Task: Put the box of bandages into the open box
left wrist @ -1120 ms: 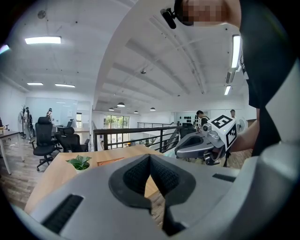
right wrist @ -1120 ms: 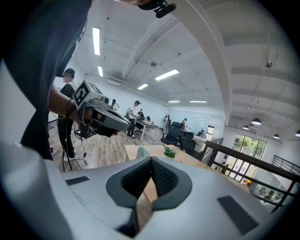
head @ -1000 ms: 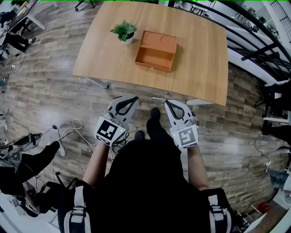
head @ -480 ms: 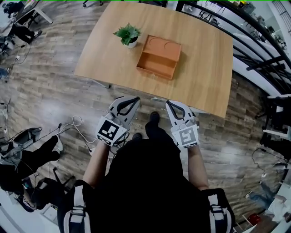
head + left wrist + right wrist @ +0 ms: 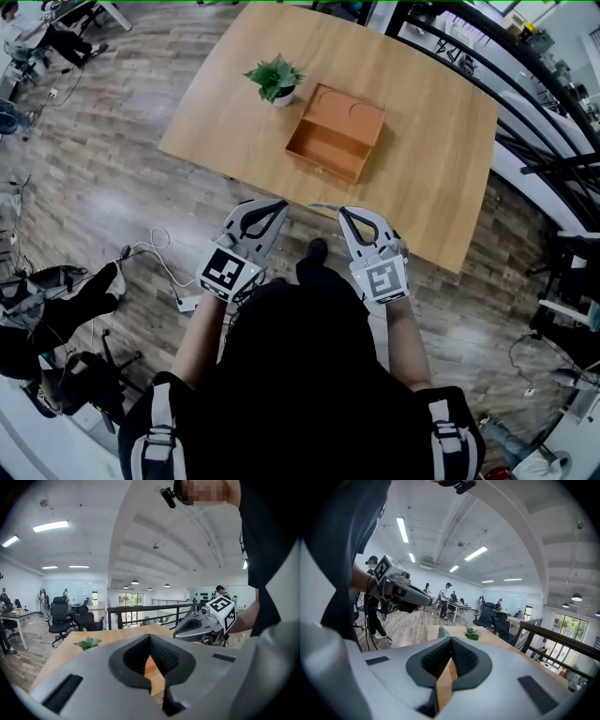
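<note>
Got the open box (image 5: 336, 141) sitting about mid wooden table (image 5: 431, 112), plain orange. Spotted a little potted plant (image 5: 275, 80) just beside the box's far left corner. Holding the left gripper (image 5: 280, 203) and right gripper (image 5: 344, 213) side by side on the near side of the box, well apart from it, over plank floor (image 5: 112, 187). Clamped tight on both: tips pressed together, nothing pinched in either. Can't tell where the box of bandages is, no view shows it
</note>
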